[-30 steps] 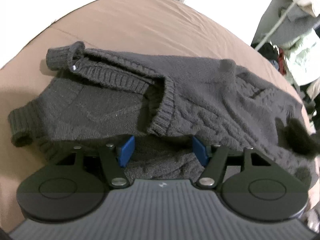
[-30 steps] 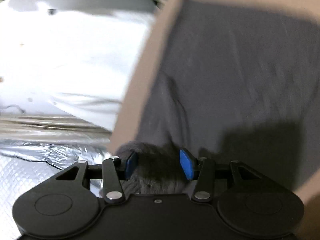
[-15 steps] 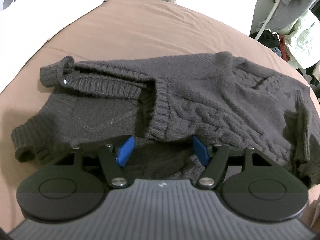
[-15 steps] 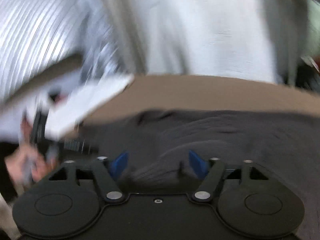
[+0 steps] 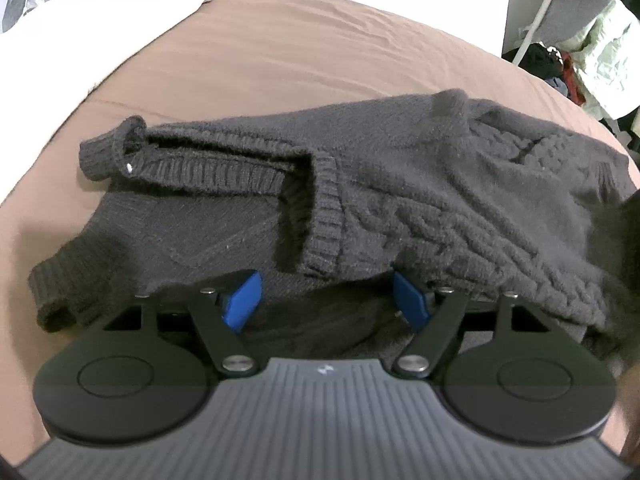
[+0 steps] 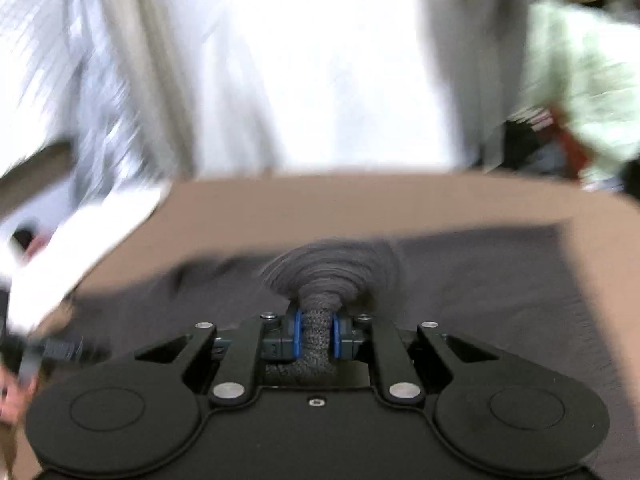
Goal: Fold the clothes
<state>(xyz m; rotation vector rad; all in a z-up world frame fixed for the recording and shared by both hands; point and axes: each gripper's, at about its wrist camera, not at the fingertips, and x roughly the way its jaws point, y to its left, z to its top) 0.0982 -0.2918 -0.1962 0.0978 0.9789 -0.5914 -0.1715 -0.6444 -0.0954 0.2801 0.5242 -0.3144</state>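
Note:
A dark grey cable-knit sweater (image 5: 420, 184) lies crumpled across the brown bed sheet (image 5: 320, 40), its ribbed cuff and hem folded toward the left. My left gripper (image 5: 326, 300) sits at the sweater's near edge. Its blue pads are wide apart and opening, with knit draped over and between them but not pinched. In the blurred right wrist view, my right gripper (image 6: 317, 334) is closing, its pads pressed on a bunched rope of the sweater (image 6: 480, 280), which pulls up into a twisted peak ahead of the fingers. A dark blurred fold rises at the right edge of the left wrist view.
White bedding (image 5: 80, 20) lies beside the brown sheet at the far left. A rack with hanging and piled clothes (image 5: 600, 52) stands off the bed at the right. Pale curtains (image 6: 320, 60) hang beyond the far edge of the bed (image 6: 360, 204).
My right gripper rolled and swung round over the bed, then closed from wide open onto a bunch of knit. The left pads spread a little wider. The sweater's right end shifted.

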